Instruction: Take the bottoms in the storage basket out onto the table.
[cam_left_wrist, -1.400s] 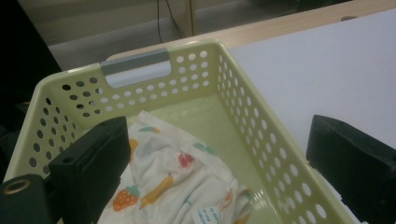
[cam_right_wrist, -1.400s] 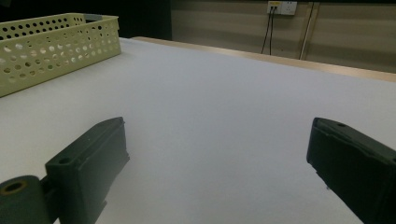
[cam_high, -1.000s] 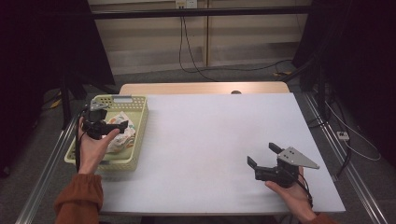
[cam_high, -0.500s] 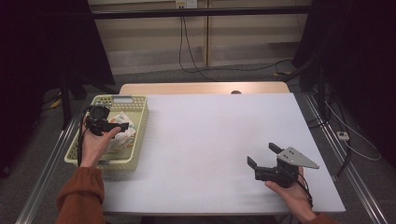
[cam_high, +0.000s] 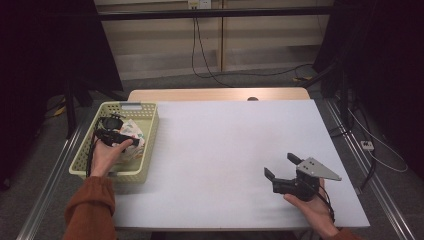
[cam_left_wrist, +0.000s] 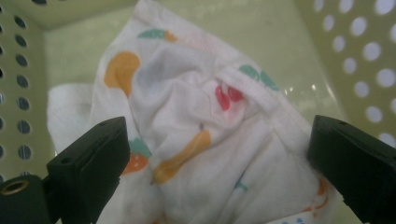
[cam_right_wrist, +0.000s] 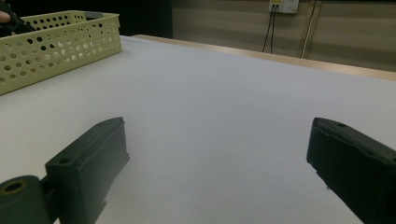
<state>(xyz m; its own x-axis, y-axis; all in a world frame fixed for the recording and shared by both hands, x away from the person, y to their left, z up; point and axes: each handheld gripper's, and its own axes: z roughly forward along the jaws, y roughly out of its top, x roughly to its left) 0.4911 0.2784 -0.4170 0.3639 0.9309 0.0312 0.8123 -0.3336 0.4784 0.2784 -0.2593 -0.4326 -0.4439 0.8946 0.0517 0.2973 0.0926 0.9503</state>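
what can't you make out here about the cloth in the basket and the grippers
- Cloth: left gripper view, its lower part is cut off by the bottom edge and the two jaws; what garment it is cannot be told.
- Cloth in the high view: mostly covered by the left hand and left gripper; print too small.
- Basket: right gripper view, its inside is hidden by its wall.
- Right gripper: whether it touches the table is unclear.

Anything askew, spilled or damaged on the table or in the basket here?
Nothing stands out. The printed cloth lies crumpled inside the basket, with none of it seen over the rim. The left gripper is open over it; the right gripper is open over the bare table.
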